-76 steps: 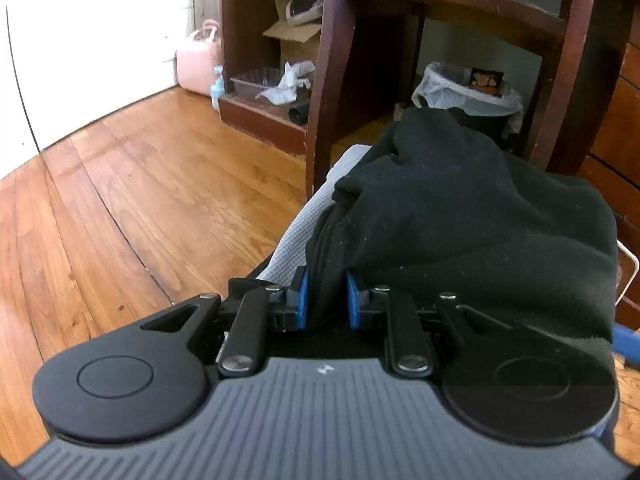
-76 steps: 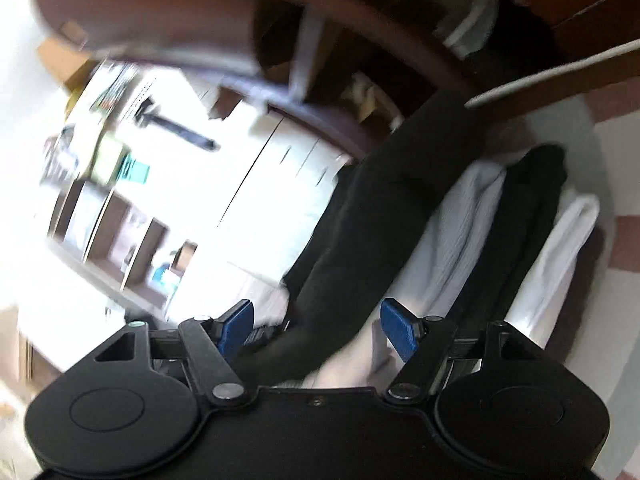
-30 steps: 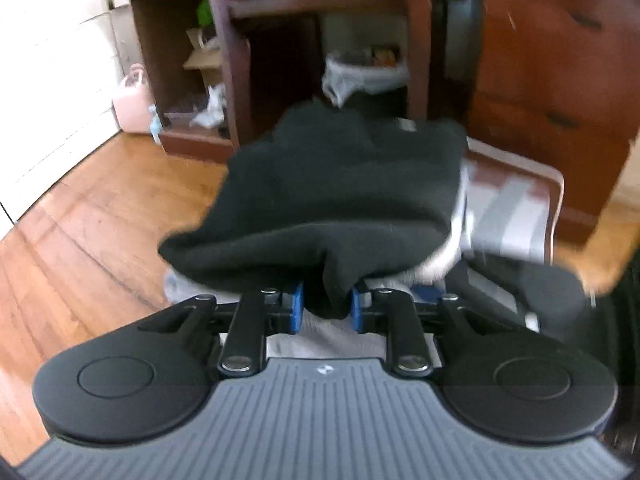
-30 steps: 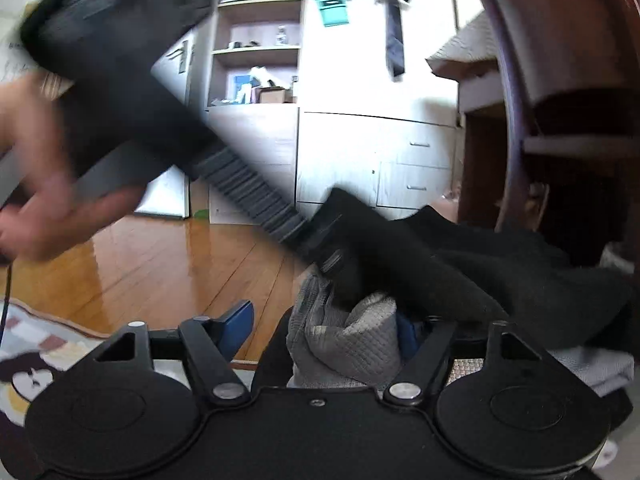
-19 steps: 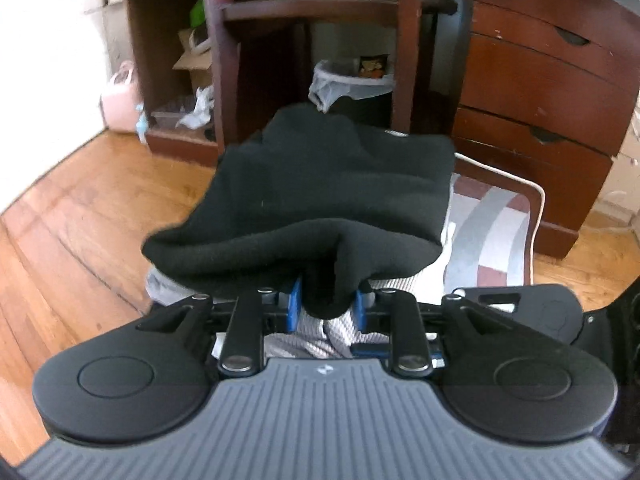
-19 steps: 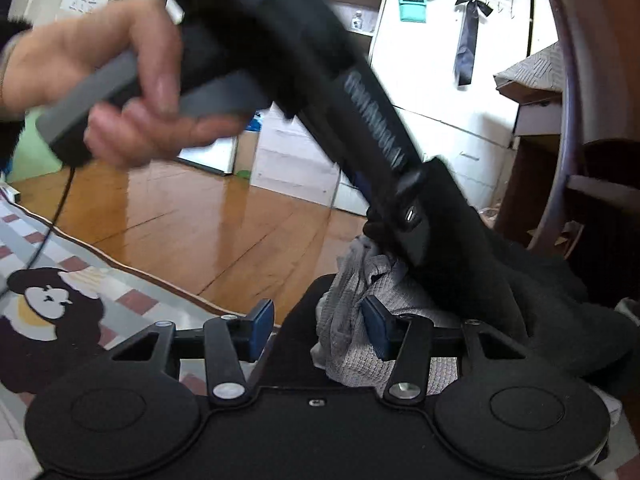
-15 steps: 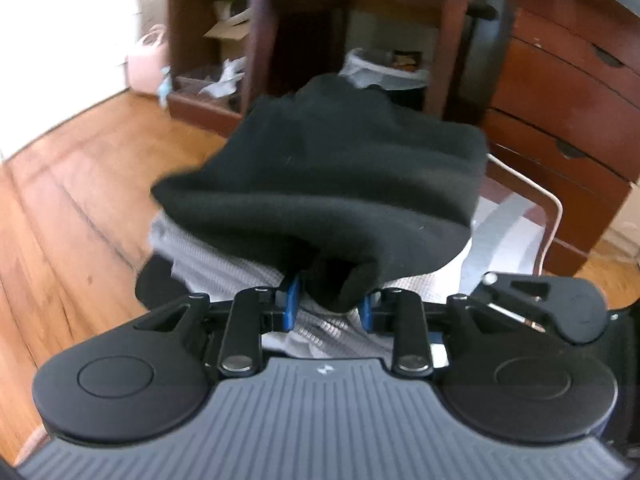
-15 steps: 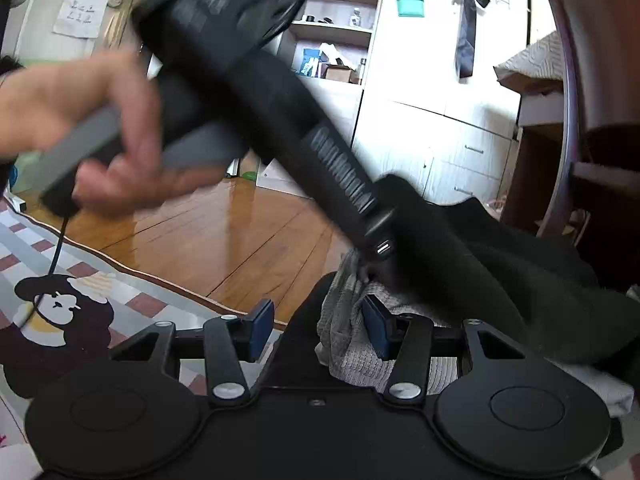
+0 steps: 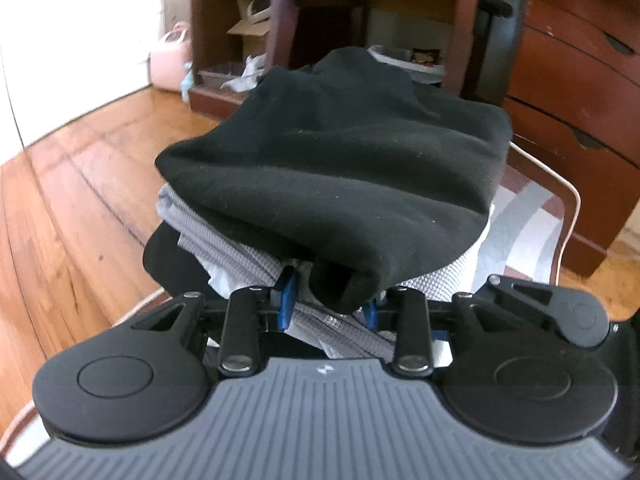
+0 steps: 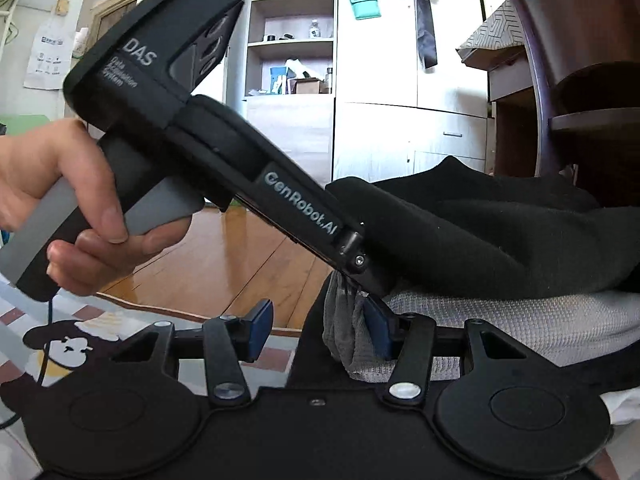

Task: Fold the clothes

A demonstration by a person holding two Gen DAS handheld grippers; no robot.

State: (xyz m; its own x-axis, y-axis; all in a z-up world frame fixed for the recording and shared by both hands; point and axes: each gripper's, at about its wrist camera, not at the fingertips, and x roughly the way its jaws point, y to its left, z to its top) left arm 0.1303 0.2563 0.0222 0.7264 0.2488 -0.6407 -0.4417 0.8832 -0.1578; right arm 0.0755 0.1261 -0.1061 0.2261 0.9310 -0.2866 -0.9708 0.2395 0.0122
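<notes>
A folded black garment (image 9: 340, 160) lies on top of a stack with a grey waffle-knit garment (image 9: 224, 240) under it and more black cloth at the bottom. My left gripper (image 9: 328, 300) has opened; the black garment's near fold hangs loosely between its blue pads. In the right wrist view the black garment (image 10: 480, 232) and grey garment (image 10: 500, 328) sit at right. My right gripper (image 10: 320, 328) is open beside the stack, a bunch of grey cloth against its right pad (image 10: 376, 330). The left gripper's body (image 10: 240, 184) crosses that view, held by a hand.
The stack sits on a patterned rug (image 9: 528, 224) over a wooden floor (image 9: 60, 208). A dark wooden chair (image 9: 464, 20) and a brown drawer unit (image 9: 572, 92) stand close behind. White cabinets and shelves (image 10: 380, 120) are across the room.
The black garment has been lowered onto the stack. My left gripper's pads have spread apart, loosening their hold on the fold. My right gripper stays open at the stack's edge.
</notes>
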